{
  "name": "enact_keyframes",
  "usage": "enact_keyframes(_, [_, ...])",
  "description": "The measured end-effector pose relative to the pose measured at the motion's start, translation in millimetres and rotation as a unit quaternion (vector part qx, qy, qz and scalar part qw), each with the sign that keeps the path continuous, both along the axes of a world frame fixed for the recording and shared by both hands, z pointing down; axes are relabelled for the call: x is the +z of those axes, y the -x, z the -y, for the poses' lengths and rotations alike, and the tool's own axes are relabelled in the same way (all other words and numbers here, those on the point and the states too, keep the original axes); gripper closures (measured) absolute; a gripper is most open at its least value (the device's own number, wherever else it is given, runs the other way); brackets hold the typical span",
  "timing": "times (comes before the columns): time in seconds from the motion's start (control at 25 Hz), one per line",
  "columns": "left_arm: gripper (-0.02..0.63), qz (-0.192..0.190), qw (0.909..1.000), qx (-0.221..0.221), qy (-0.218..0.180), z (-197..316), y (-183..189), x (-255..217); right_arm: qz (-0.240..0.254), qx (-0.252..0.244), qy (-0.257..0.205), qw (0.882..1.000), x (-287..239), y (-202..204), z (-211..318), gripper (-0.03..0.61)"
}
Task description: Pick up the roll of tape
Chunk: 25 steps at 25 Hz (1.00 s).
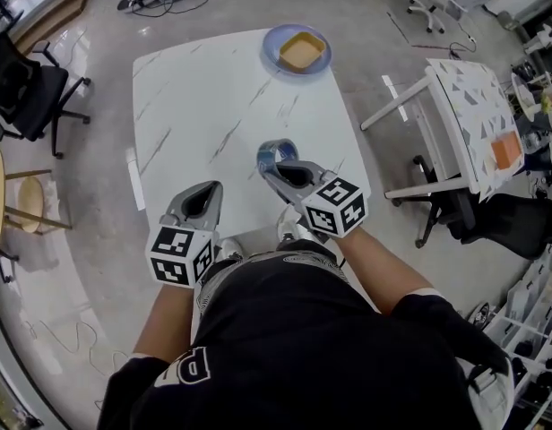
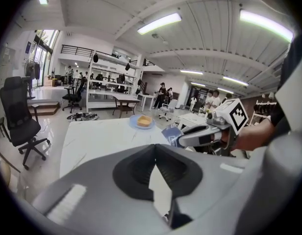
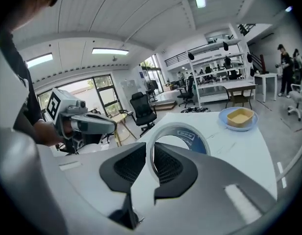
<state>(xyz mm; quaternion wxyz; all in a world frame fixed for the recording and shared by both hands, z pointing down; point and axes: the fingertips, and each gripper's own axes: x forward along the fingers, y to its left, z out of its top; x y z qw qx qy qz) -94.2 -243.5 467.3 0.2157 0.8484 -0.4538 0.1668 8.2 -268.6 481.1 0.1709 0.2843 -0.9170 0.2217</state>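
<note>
Left gripper (image 2: 154, 147) tips together, right gripper (image 3: 150, 148) tight on tape roll (image 3: 192, 135); yellow dish (image 1: 303, 51) on blue plate (image 1: 273, 45)

table (image 1: 195, 97): glossy marble-look | roll of tape (image 3: 192, 134): shiny | fingers (image 3: 127, 168): matt

**A:** Pretty bright all over: long ceiling strip lights (image 2: 160, 22) plus daylight through the big windows (image 3: 94, 89). The floor (image 1: 74, 43) has shiny glare patches.

**B:** Yeah, and both gripper views are heavy fisheye, with black corners and bent lines. Up close the left gripper (image 2: 154, 147) looks soft. Shadows on the table (image 1: 195, 106) are faint.
</note>
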Motion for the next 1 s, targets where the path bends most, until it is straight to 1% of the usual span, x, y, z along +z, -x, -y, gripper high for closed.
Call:
enact_keyframes(0.24, [0.555,-0.003,0.9998,0.016,-0.01,-1,-13,-9,0.071,0.031,0.004,0.997,-24,-11,-10,0.531])
enact_keyframes(0.44, [0.555,-0.007,0.9995,0.026,-0.019,1,-17,-19,0.106,0.049,0.001,0.993,-39,-16,-13,0.532])
enact_keyframes(1.0, [0.555,-0.015,0.9993,0.022,-0.028,5,-16,-26,0.12,0.049,-0.008,0.992,-45,-15,-14,0.534])
